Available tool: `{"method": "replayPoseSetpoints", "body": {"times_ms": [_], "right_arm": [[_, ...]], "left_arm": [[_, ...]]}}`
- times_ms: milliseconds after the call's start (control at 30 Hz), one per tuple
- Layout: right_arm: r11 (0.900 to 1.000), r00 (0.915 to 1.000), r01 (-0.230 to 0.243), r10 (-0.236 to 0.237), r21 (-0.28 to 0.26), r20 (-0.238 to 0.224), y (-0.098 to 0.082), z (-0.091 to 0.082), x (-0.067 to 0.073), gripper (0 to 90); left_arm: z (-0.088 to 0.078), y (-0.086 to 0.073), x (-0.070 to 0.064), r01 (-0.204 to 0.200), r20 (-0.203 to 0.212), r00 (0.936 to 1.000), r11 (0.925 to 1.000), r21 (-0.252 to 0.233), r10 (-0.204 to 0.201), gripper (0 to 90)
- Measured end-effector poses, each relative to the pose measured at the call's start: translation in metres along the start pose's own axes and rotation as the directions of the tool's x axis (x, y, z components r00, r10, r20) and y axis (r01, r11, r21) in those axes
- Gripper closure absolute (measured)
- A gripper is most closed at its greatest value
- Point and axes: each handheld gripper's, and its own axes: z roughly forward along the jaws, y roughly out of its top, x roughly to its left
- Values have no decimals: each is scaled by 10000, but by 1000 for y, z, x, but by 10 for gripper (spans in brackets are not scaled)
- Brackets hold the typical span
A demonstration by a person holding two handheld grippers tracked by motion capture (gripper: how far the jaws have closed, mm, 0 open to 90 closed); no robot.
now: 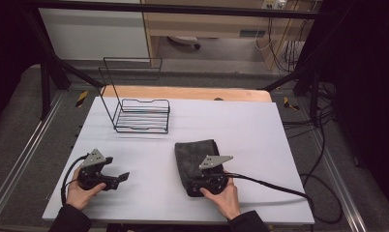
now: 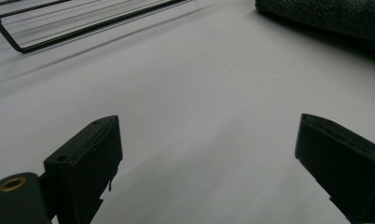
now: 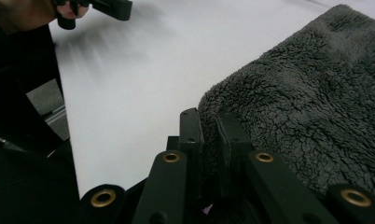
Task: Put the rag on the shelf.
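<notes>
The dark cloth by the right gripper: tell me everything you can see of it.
The dark cloth is a charcoal, fleecy, towel-like fabric with a curly pile, folded into a thick rectangle. It lies flat on the white table cover, right of centre and apart from the wire rack. The right gripper is shut on its near edge, with fabric pinched between the fingers.
</notes>
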Motion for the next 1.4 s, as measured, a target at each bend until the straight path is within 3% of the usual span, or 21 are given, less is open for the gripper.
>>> {"method": "replayPoseSetpoints", "body": {"times_ms": [333, 467, 567, 733, 833, 967, 1033, 1167, 1233, 1267, 1400], "right_arm": [[9996, 9997, 119, -114, 268, -201, -3, 16, 6, 813], [9995, 9993, -50, 62, 313, -361, -4, 18, 5, 725], [9996, 9988, -147, 158, 225, -468, -2, 15, 5, 608], [9998, 9996, 126, -122, -134, 262, 3, 2, -1, 452], [9989, 9974, -69, 102, -464, 715, 4, -9, -12, 349], [9960, 9868, -378, 500, -809, 1542, 0, -29, -31, 269], [9954, 9795, -463, 617, -839, 1918, -4, -39, -41, 268], [9941, 9633, -805, 964, -727, 2506, -16, -56, -57, 325], [9944, 9604, -849, 985, -630, 2606, -22, -59, -61, 369], [9945, 9599, -885, 1002, -560, 2617, -26, -59, -62, 405], [9964, 9674, -814, 845, -228, 2388, -33, -56, -61, 521]], "left_arm": [[0, 1, -2, 76, 1, 10000, 10000, 41, -76, 64], [1, 2, -4, 32, 34, 10000, 10000, 78, -32, 58], [0, 3, -5, 83, -9, 10000, 9999, 62, -83, 56], [0, 8, -9, 213, -95, 9997, 9998, -61, -214, 60], [0, 13, -13, 260, -131, 9996, 9996, -142, -262, 64], [2, 21, -19, 352, -30, 9994, 9992, -196, -352, 71], [2, 23, -21, 385, -22, 9993, 9990, -228, -386, 87], [9, 35, -38, 356, 74, 9993, 9992, -188, -354, 116], [11, 38, -41, 328, 117, 9994, 9993, -170, -326, 130], [17, 43, -50, 376, 227, 9990, 9992, -123, -373, 139], [29, 56, -68, 164, 314, 9994, 9998, 93, -167, 147]]}}
